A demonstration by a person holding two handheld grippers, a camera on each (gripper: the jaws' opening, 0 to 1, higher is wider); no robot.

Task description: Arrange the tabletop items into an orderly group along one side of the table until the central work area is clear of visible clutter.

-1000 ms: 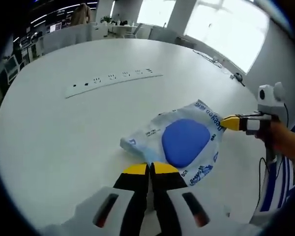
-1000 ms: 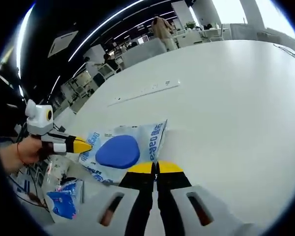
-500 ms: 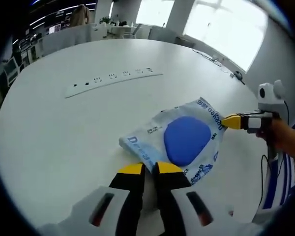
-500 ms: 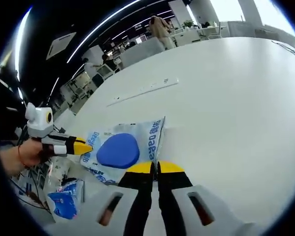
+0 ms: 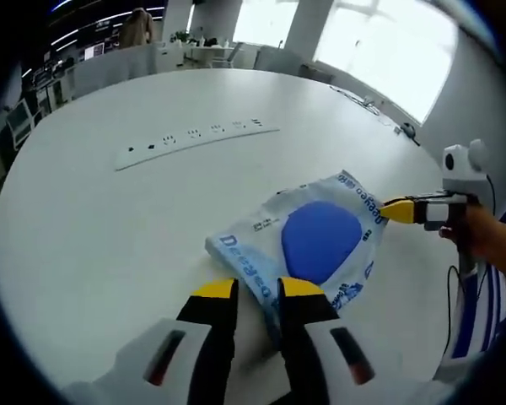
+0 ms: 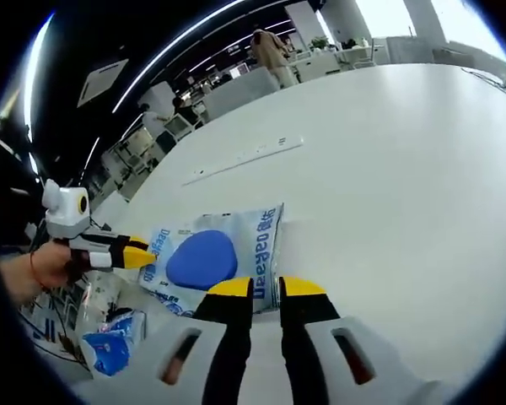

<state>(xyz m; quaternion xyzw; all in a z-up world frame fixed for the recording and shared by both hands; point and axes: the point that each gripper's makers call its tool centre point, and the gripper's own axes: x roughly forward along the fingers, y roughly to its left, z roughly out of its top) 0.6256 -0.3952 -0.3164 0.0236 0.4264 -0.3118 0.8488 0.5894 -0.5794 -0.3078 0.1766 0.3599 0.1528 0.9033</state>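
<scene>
**White table, one blue-printed packet between two yellow-tipped grippers**

White laminate covers a large round table (image 5: 84, 228). In the left gripper view, a long white power strip (image 5: 194, 135) lies across the far part of the tabletop. Nearer the camera, right of centre, a flat clear plastic packet (image 5: 308, 245) with a big blue oval and blue lettering rests on the table. The left gripper (image 5: 257, 289) rises from the bottom edge with its yellow-tipped jaws parted by a narrow gap; the packet's near edge lies just at the tips, and whether it is between them cannot be told. At the right, the right gripper (image 5: 394, 210) reaches in, held by a person's hand (image 5: 481, 236), its yellow tip at the packet's far corner. A cable (image 5: 449, 295) hangs beside a blue and white striped sleeve at the right edge.

In the right gripper view, the left gripper (image 6: 139, 256) comes in from the left, held by a hand (image 6: 21, 274), its yellow tip touching the packet's (image 6: 215, 253) left end. Below it, at the table's edge, sits a smaller blue and clear packet (image 6: 110, 350). The right gripper (image 6: 266, 287) rises at bottom centre, jaws slightly apart, tips at the packet's near edge. The power strip (image 6: 244, 158) lies beyond, with desks and a standing person far off.
</scene>
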